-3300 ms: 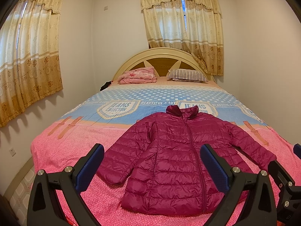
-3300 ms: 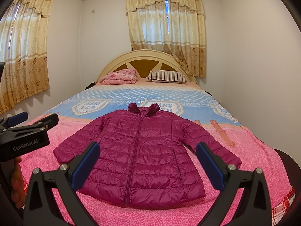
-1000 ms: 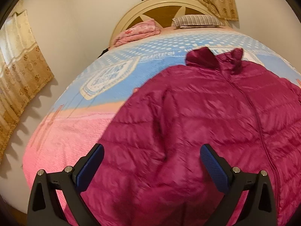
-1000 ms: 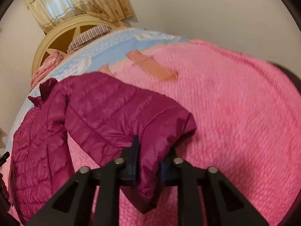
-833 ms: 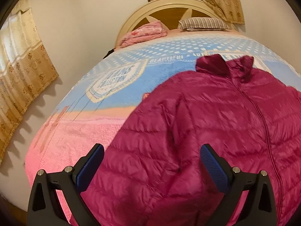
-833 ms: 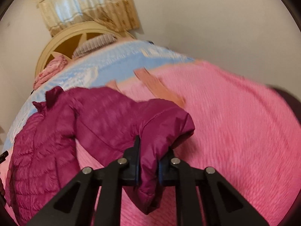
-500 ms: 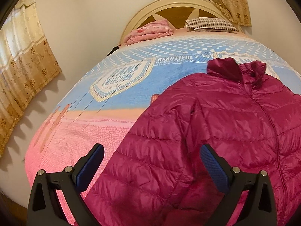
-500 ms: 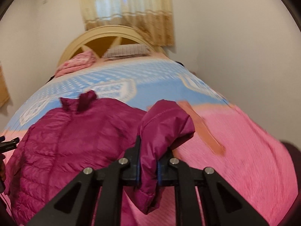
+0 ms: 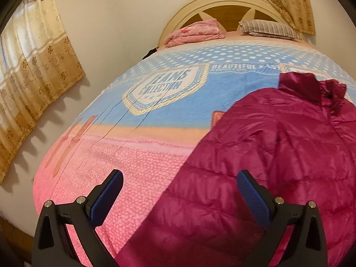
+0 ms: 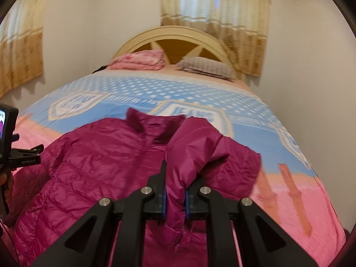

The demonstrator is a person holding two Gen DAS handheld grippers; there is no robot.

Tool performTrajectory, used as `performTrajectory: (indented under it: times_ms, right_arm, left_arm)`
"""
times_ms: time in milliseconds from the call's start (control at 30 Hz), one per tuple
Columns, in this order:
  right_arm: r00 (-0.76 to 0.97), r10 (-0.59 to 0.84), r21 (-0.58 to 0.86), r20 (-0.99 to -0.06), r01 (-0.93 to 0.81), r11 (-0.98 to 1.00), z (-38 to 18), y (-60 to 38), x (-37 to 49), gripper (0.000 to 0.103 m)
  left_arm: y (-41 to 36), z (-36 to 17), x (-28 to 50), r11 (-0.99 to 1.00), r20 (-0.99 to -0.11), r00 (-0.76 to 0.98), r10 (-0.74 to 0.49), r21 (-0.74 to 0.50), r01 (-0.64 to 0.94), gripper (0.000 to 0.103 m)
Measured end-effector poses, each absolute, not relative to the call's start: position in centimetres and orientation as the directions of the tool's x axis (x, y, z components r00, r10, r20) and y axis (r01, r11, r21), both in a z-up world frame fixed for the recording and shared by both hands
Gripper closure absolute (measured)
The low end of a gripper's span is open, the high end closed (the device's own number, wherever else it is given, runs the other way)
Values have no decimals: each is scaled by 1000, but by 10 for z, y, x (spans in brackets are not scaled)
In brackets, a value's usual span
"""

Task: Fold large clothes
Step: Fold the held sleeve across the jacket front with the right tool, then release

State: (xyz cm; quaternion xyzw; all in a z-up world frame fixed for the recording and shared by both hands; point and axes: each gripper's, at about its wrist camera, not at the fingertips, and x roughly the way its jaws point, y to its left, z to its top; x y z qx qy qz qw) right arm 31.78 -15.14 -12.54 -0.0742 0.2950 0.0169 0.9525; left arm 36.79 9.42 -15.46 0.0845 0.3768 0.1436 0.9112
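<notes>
A magenta puffer jacket (image 9: 278,151) lies front up on the bed, collar toward the headboard; it also shows in the right wrist view (image 10: 93,166). My right gripper (image 10: 175,194) is shut on the jacket's right sleeve (image 10: 191,146) and holds it lifted over the jacket's front. My left gripper (image 9: 178,191) is open and empty, low over the jacket's left sleeve (image 9: 200,211) near the foot of the bed. The left gripper's body (image 10: 20,155) shows at the left edge of the right wrist view.
The bed has a pink and blue bedspread (image 9: 133,151). A folded pink quilt (image 9: 195,33) and a striped pillow (image 9: 269,29) lie by the cream headboard (image 10: 173,37). Curtains (image 9: 33,66) hang on the left wall; a wall runs close on the right.
My right gripper has carried the right sleeve up and leftward, from beside the jacket to over its front. My left gripper has shifted left, so more bedspread shows.
</notes>
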Motion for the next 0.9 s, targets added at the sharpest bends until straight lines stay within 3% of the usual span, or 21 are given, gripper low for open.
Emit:
performTrajectory:
  times_ms: [500,567,600,633,667,900]
  right_arm:
    - [742,50,-148,-668,-198,969,-204,-75,368,89]
    - [743,64,-134,-666,-204,970,-207,-71,368,81]
    - [743,75,-122,-665,-207,971,-208,-71,368,74]
    - [736,97,-103,-671,-221,970,-209,-70,368,57]
    - [732,109,-93,-673,-230,969,-209,-70,368,52]
    - [731,126,-105,-671,-261,960,-207,-51,365,46]
  left_arm:
    - [109,-180,397,937,-669,657,348,259,-232,1]
    - [110,-182,399,936,-675,650,351,258,-238,1]
    - [111,-183,399,935,-676,646,354,260,-241,1]
    - [113,-184,399,934,-676,644,357,261,-244,1]
    - [113,-184,399,932,-676,642,362,266,-246,1]
    - [119,-175,393,921,-658,644,389,280,-270,1]
